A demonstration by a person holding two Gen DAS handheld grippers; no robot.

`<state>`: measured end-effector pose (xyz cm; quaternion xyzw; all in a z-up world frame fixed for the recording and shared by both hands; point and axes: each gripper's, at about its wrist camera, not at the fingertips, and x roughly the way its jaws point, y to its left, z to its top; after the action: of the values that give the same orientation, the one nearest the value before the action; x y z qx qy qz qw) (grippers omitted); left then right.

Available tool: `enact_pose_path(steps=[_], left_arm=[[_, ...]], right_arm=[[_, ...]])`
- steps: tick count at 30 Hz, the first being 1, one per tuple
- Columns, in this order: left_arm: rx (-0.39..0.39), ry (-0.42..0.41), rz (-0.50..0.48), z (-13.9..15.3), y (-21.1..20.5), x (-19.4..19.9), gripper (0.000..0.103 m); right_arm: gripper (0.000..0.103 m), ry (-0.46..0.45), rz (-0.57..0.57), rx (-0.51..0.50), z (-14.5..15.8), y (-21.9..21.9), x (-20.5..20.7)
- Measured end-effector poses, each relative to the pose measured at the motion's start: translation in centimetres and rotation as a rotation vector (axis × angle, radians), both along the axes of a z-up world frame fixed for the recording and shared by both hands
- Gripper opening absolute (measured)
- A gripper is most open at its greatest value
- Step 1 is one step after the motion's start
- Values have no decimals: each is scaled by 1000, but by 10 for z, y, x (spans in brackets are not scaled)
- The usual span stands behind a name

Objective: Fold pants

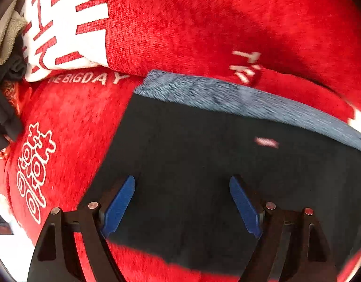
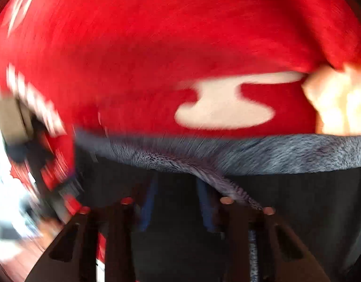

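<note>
Pants (image 1: 204, 176), dark with a grey waistband (image 1: 239, 98) toward 12 o'clock, are spread on a red blanket (image 1: 192, 23). Left gripper (image 1: 182, 202) fingers are held wide apart above them; right gripper (image 2: 178, 202) fingers are parted narrowly, nothing pinched.
</note>
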<state>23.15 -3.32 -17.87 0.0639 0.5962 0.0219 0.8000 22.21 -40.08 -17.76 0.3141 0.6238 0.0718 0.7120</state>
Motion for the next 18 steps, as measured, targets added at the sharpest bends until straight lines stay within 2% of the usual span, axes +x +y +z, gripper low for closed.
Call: enact_pose_path(steps=[3,5,8,13,18], left_arm=[[14,-10,-62,25,-15,-23,84],[-2,-2,-121,43,-33,-47,84],[-53,26,-195,53,-69,-74,84],[-222,106,-334,60,-148,-111,84],[-372,124,-493,64,-234,-131,84]], right_arm=[[41,-43,-195,110,21,-37,-20],[52,-70,-212,119,41,-55,-39],[55,-73,-217,146,61,-73,-76],[55,-39,-265,106,85,-112,-165],[55,24,-434,46,89,-152,-270]])
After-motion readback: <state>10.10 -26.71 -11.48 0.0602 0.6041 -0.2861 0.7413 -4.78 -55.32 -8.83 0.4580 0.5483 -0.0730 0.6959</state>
